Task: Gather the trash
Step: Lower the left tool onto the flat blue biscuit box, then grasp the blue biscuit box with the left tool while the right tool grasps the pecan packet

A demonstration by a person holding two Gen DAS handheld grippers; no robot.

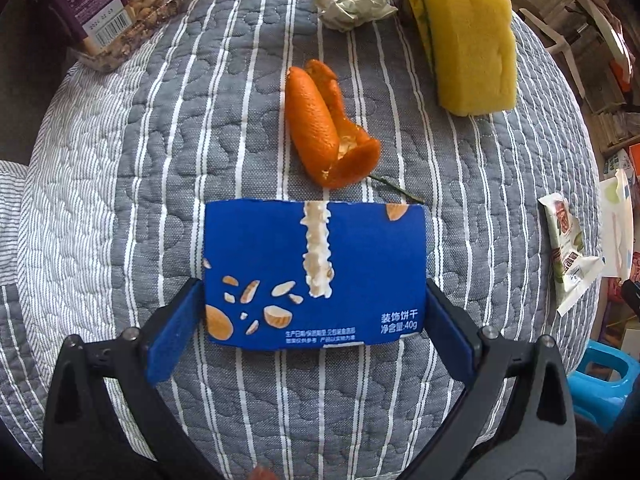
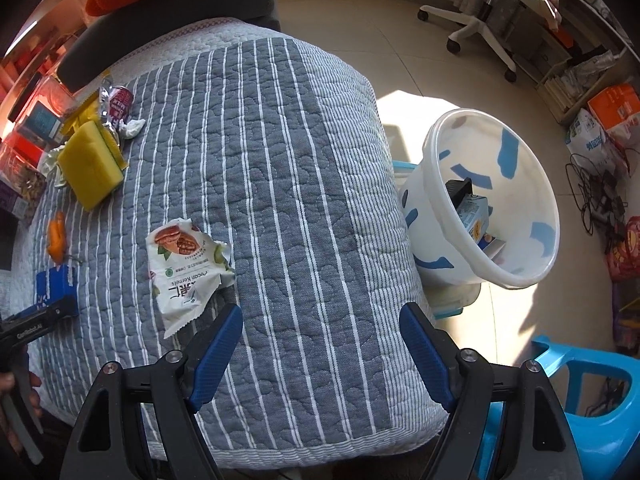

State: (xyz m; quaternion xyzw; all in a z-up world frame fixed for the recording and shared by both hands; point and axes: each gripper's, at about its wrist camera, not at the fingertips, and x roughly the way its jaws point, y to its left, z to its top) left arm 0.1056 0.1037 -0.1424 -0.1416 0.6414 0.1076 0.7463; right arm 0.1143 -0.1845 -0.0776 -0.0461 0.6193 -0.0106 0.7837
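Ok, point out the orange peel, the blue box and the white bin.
orange peel (image 1: 316, 128), left wrist view, its outer skin.
blue box (image 1: 352, 264), left wrist view, middle of its printed face.
white bin (image 2: 536, 200), right wrist view, inner wall.

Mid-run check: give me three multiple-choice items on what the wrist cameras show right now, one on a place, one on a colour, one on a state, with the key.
1. Where does the orange peel lie?
A. On the quilted cloth, just beyond the blue box
B. Inside the white bin
C. On top of the yellow sponge

2. What colour are the patches on the white bin?
A. Red
B. Blue
C. Green

3. How does the right gripper stand?
A. Shut on the pecan wrapper
B. Shut with nothing in it
C. Open, nothing between its fingers

Key:
1 A, the left wrist view shows the peel on the cloth past the box's far edge.
2 B, blue shapes mark the bin's wall.
3 C, its fingers stand wide over bare cloth, the wrapper off to one side.
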